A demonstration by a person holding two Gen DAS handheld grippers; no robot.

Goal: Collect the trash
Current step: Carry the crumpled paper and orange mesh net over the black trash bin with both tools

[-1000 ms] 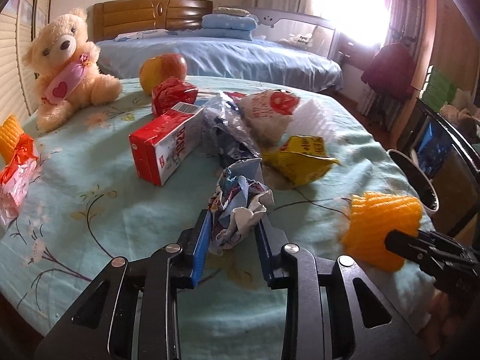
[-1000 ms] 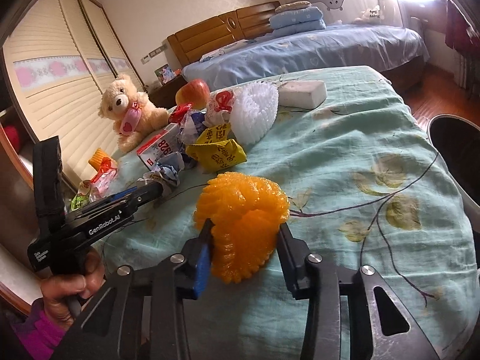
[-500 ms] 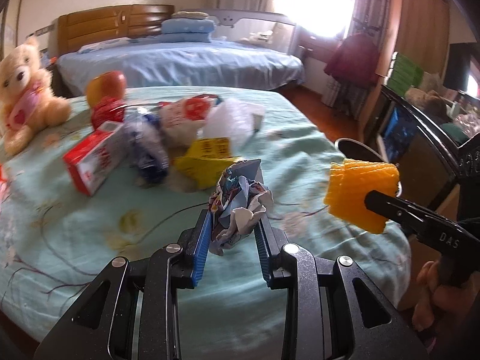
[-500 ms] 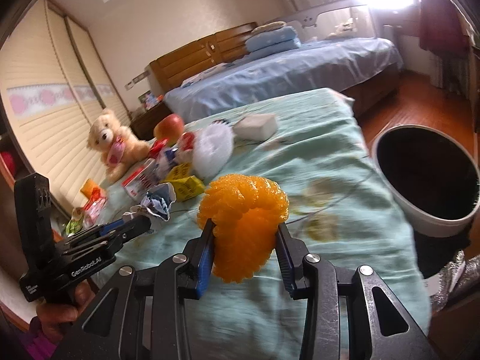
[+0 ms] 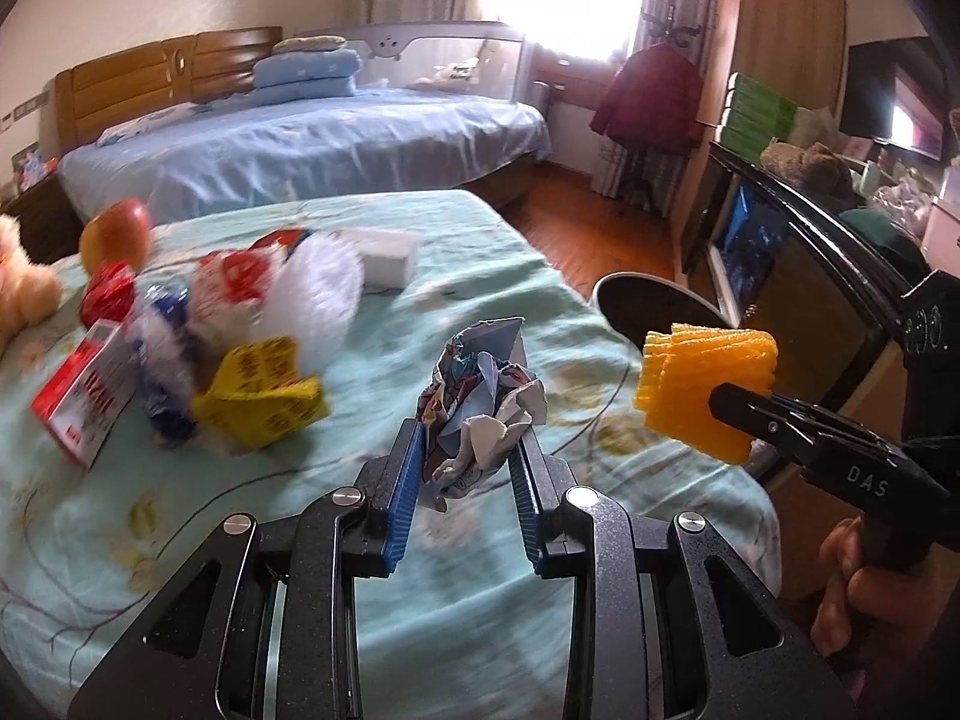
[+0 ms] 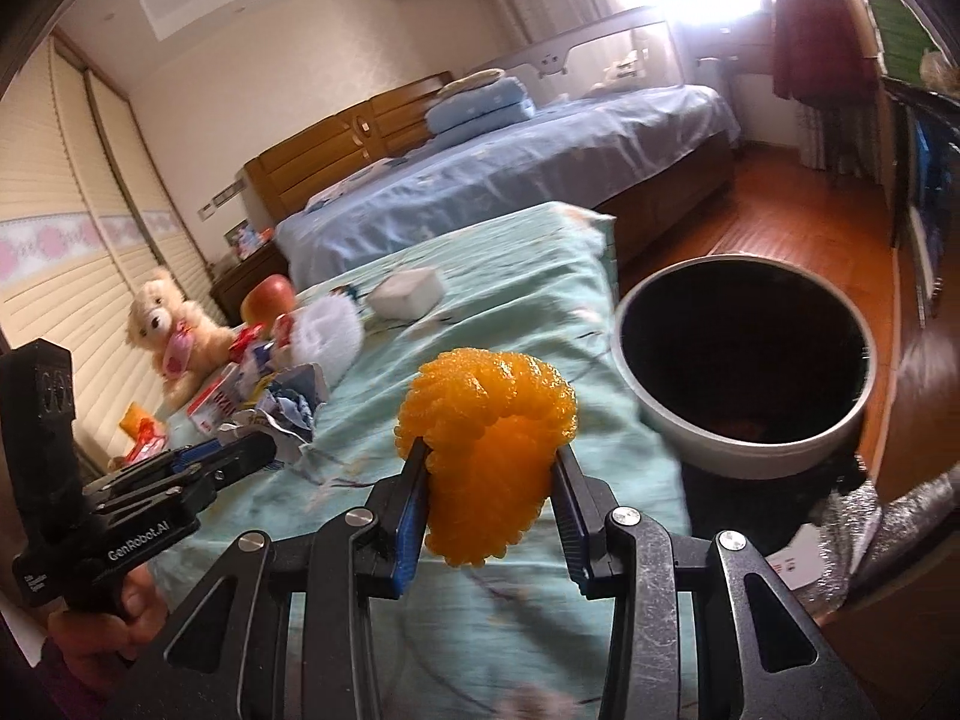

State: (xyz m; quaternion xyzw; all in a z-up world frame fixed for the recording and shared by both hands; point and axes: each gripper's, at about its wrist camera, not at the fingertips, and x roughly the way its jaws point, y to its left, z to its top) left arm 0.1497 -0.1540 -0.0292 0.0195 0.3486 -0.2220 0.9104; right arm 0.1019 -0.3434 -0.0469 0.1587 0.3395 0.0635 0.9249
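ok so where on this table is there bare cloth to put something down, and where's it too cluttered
The tablecloth is bare from the white block to the corner beside the bin, and along the near edge. The far-left side is crowded: red carton, yellow wrapper, white foam net, apple, teddy bear.

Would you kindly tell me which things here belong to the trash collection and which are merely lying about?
Job:
- crumpled paper in left gripper
- orange foam net in right gripper
- bin
- yellow wrapper

Lying about:
- teddy bear
- apple
- white block

crumpled paper (image 5: 480, 396), orange foam net (image 6: 489, 450) held aloft
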